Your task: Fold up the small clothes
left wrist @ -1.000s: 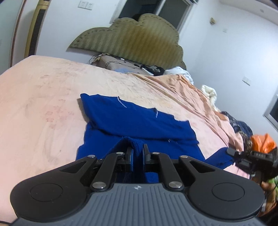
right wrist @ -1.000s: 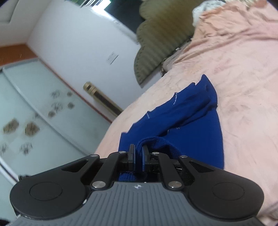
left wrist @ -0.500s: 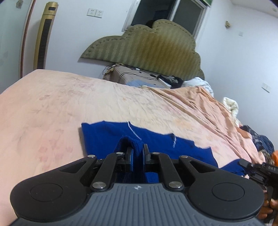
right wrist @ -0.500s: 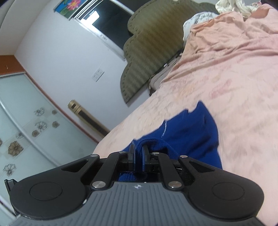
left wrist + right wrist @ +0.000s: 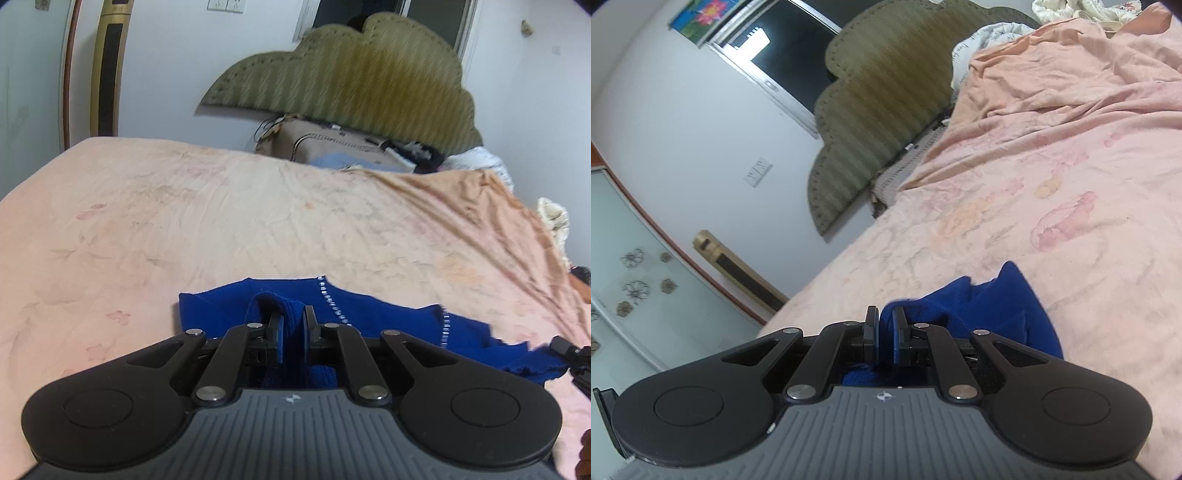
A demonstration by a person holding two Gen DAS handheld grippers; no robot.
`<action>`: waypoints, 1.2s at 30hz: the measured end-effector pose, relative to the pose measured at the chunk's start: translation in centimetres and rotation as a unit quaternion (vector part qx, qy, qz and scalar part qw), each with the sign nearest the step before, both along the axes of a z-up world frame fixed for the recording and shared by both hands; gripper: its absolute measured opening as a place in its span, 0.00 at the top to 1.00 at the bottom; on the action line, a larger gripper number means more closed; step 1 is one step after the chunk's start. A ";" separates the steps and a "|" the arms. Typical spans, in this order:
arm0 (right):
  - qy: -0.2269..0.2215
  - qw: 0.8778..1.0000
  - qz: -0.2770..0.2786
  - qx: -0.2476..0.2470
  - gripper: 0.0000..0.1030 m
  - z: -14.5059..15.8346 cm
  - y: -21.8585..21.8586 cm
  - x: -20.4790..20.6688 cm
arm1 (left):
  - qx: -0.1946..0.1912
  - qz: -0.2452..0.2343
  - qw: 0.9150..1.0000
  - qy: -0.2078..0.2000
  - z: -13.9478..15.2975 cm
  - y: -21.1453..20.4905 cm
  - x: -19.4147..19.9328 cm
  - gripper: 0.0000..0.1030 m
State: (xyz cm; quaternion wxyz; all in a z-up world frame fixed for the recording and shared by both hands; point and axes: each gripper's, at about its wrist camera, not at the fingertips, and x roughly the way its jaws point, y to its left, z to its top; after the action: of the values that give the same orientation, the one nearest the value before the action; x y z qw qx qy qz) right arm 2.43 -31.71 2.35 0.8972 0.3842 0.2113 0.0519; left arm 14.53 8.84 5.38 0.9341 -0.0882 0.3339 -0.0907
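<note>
A royal blue knit garment (image 5: 384, 321) lies on the pink bedsheet (image 5: 221, 221), with a line of small white stitches on its far edge. My left gripper (image 5: 293, 317) is shut on a ribbed fold of it, close to the garment's left end. In the right wrist view the same blue garment (image 5: 1004, 306) bunches in front of my right gripper (image 5: 884, 319), which is shut on another fold of it. The tip of the right gripper (image 5: 569, 354) shows at the right edge of the left wrist view, by the garment's right end.
An olive padded headboard (image 5: 351, 74) stands at the far end of the bed, with a beige case (image 5: 332, 147) and clutter in front of it. A rumpled white and orange blanket (image 5: 1015, 48) lies near the headboard. A gold tower unit (image 5: 109, 66) stands by the wall.
Both grippers have carried their folds of the garment forward toward the headboard. Much less blue cloth shows ahead of each gripper than a second ago, and more bare sheet shows beyond.
</note>
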 end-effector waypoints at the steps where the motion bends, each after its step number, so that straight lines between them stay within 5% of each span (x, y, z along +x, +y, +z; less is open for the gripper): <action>1: 0.004 1.000 -0.003 -0.005 0.90 -0.2 -0.1 0.5 | 0.000 0.002 1.000 0.007 -0.4 -0.1 0.7 0.91; 7: 0.032 0.999 -0.011 -0.015 0.92 -1.7 -1.0 3.3 | 0.012 0.005 1.000 0.028 -2.1 -0.9 3.5 0.91; 12: 0.053 0.997 0.003 -0.059 0.75 -2.0 -0.5 2.8 | 0.017 0.003 0.999 0.032 -2.6 -0.9 3.7 0.91; 18: 0.052 0.997 0.048 0.016 0.52 -2.8 -0.4 -0.4 | 0.018 0.000 0.999 0.033 -2.7 -0.7 3.4 0.91; 23: 0.081 0.994 0.080 0.010 0.48 -3.7 1.3 -1.1 | 0.018 -0.002 0.999 0.031 -2.6 -0.7 3.2 0.91; 25: 0.091 0.992 0.083 -0.011 0.60 -4.1 2.1 -0.5 | 0.016 -0.002 0.999 0.030 -2.5 -0.6 3.1 0.91; 26: 0.095 0.992 0.083 -0.019 0.83 -4.2 2.4 -0.1 | 0.016 -0.001 0.999 0.029 -2.4 -0.6 3.0 0.91; 27: 0.095 0.992 0.083 -0.022 0.91 -4.3 2.6 0.2 | 0.015 -0.002 1.000 0.028 -2.3 -0.5 2.9 0.91; 36: 0.025 0.999 0.030 0.009 0.91 -1.5 0.3 3.0 | -0.001 0.003 0.999 0.035 -2.5 -1.3 6.3 0.91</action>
State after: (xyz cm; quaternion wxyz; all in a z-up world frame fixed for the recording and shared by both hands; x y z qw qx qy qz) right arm 5.42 -31.43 0.82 0.8863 0.3866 0.2448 0.0710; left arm 20.80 7.59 2.83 0.9220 -0.0930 0.3661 -0.0846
